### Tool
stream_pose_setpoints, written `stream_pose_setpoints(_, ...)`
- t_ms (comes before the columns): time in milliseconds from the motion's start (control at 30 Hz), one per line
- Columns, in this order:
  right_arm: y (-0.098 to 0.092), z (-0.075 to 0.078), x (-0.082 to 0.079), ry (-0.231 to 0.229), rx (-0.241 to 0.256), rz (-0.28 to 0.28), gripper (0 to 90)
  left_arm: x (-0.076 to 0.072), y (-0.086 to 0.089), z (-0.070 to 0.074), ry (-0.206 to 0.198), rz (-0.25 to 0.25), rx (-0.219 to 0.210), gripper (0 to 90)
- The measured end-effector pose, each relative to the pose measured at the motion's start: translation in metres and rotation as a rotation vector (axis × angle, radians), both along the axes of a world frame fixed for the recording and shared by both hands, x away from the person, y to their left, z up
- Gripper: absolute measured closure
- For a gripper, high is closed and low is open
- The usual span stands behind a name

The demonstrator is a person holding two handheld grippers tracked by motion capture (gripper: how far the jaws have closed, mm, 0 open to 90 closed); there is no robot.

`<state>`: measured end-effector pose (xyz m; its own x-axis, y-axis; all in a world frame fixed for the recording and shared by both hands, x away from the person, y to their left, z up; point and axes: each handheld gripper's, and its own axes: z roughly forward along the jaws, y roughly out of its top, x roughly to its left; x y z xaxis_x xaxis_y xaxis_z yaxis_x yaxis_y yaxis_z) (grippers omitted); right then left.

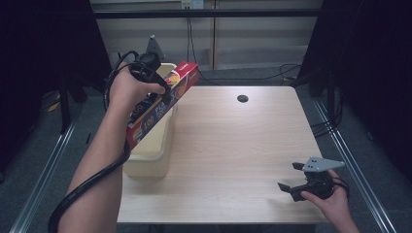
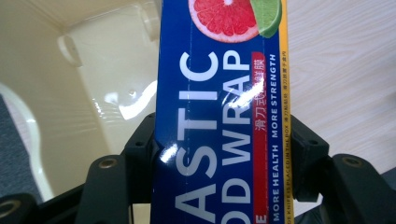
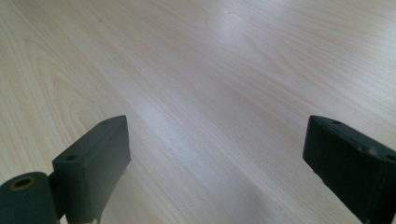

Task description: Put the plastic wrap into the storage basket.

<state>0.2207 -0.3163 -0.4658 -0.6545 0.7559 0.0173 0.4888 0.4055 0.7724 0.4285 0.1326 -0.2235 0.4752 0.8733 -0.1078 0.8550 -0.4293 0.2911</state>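
Item: plastic wrap box (image 1: 163, 99), high view – clamped mid-length in left gripper (image 1: 163, 92), held tilted above cream bin (image 1: 150, 160) at table's (image 1: 233, 145) left edge; lift judged done, placing into bin or onto table left
Left gripper view – jaws clenched on box sides, bin interior (image 2: 93, 70) below
Right gripper view – right gripper (image 3: 215, 154) jaws spread wide, holding nothing, over bare tabletop; idle

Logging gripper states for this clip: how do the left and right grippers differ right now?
The left gripper is shut on the plastic wrap box, raised over the cream bin; the right gripper is open and holds nothing. The left sits at the table's far left, the right near its front right corner. Both are hand-held.
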Motion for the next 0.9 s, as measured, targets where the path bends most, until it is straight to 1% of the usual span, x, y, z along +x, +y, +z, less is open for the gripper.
stream_pose_setpoints(67,0.000,0.000,0.000,-0.002,-0.001,0.001,7.4,-0.001,0.002,0.002,-0.010,0.013,-0.006,40.9)
stream_pose_setpoints(167,0.000,0.000,0.000,-0.004,-0.002,0.000,7.4,-0.001,0.006,0.004,-0.005,0.022,-0.013,40.9)
stream_pose_setpoints(300,0.000,0.000,0.000,-0.003,0.000,0.001,7.4,-0.001,0.007,0.005,-0.008,0.026,-0.001,40.9)
stream_pose_setpoints(333,0.000,0.000,0.000,-0.003,-0.002,0.002,7.4,-0.001,0.009,0.006,-0.009,0.035,-0.011,40.9)
stream_pose_setpoints(433,0.000,0.000,0.000,-0.004,-0.002,0.002,7.4,-0.001,0.011,0.007,-0.019,0.026,-0.004,40.9)
stream_pose_setpoints(500,0.000,0.000,0.000,-0.002,-0.006,0.003,7.4,-0.001,0.012,0.007,-0.018,0.054,-0.017,40.9)
stream_pose_setpoints(533,0.000,0.000,0.000,-0.002,-0.006,0.002,7.4,-0.001,0.015,0.008,-0.013,0.063,-0.020,40.9)
stream_pose_setpoints(633,0.000,0.000,0.000,0.000,-0.005,0.002,7.4,0.000,0.018,0.008,-0.021,0.074,-0.021,40.9)
stream_pose_setpoints(667,0.000,0.000,0.000,-0.001,-0.006,0.004,7.4,0.000,0.021,0.009,-0.026,0.087,-0.015,40.9)
stream_pose_setpoints(733,0.000,-0.001,0.000,0.000,-0.006,0.004,7.4,0.000,0.022,0.009,-0.031,0.096,-0.014,40.9)
stream_pose_setpoints(767,0.000,-0.001,0.000,-0.001,-0.007,0.005,7.3,0.000,0.024,0.009,-0.029,0.093,-0.003,40.9)
stream_pose_setpoints(800,0.000,-0.001,0.000,-0.001,-0.010,0.002,7.3,0.000,0.025,0.010,-0.039,0.108,-0.004,40.9)
stream_pose_setpoints(833,0.001,-0.001,0.000,0.000,-0.008,0.005,7.4,0.000,0.027,0.011,-0.034,0.112,0.006,40.9)
stream_pose_setpoints(867,0.001,-0.001,0.000,0.000,-0.009,0.005,7.3,0.000,0.027,0.011,-0.034,0.112,0.006,40.8)
stream_pose_setpoints(900,0.001,-0.001,0.000,-0.001,-0.009,0.004,7.3,0.000,0.027,0.011,-0.035,0.133,0.004,40.9)
